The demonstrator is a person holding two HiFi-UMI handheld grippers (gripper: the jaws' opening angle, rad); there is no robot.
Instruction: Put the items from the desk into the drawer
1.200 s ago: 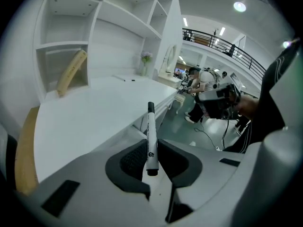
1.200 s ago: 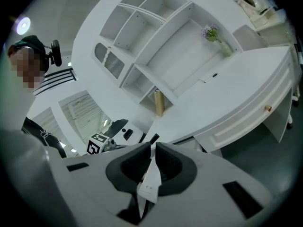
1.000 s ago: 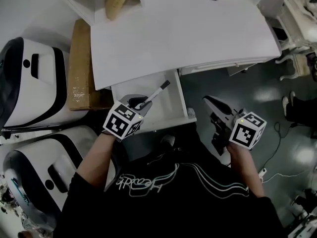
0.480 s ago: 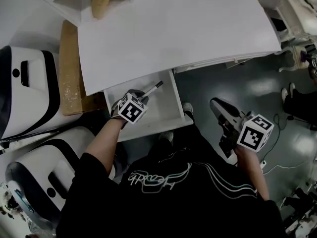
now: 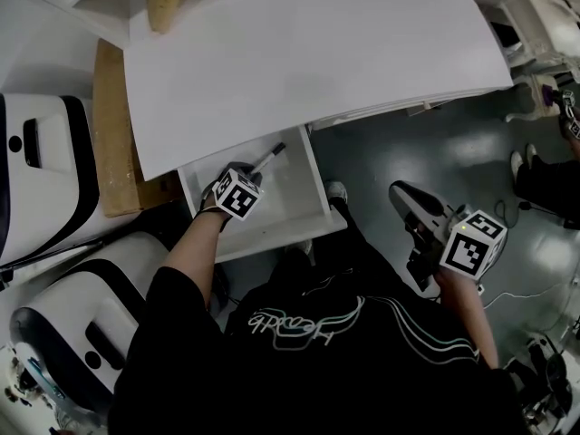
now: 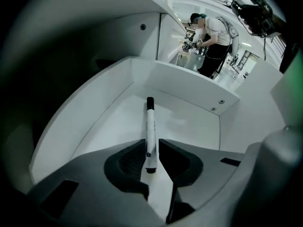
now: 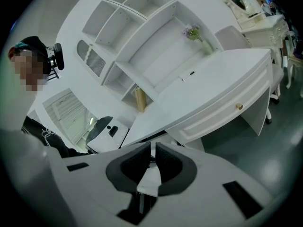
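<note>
Fingers [image 6: 127, 164] of our left gripper [image 6: 151, 149]: pinching the tail end of the marker [image 6: 150, 126], with the capped end pointing towards the drawer's back wall. Fingers [image 7: 132, 164] of our right gripper [image 7: 152, 160]: pressed together, holding nothing, and hanging well apart from the drawer, off to the side over the floor.

1. Desk [image 5: 317, 53]: white top, overhanging the back of the drawer. We are judging that any lift-out should go straight up and towards us, to avoid its edge.
2. Drawer [image 5: 294, 202]: pulled open and white inside, with nothing else showing on its floor. Our left gripper is reaching steeply down into it.
3. Marker: white barrel, black cap, hanging inside the drawer. We cannot tell whether it is touching the floor.

Handling note: we are recommending a last small descent until the barrel is lying nearly flat, then a slow spreading of the fingers so it does not roll or bounce. The right gripper is best kept clear.
</note>
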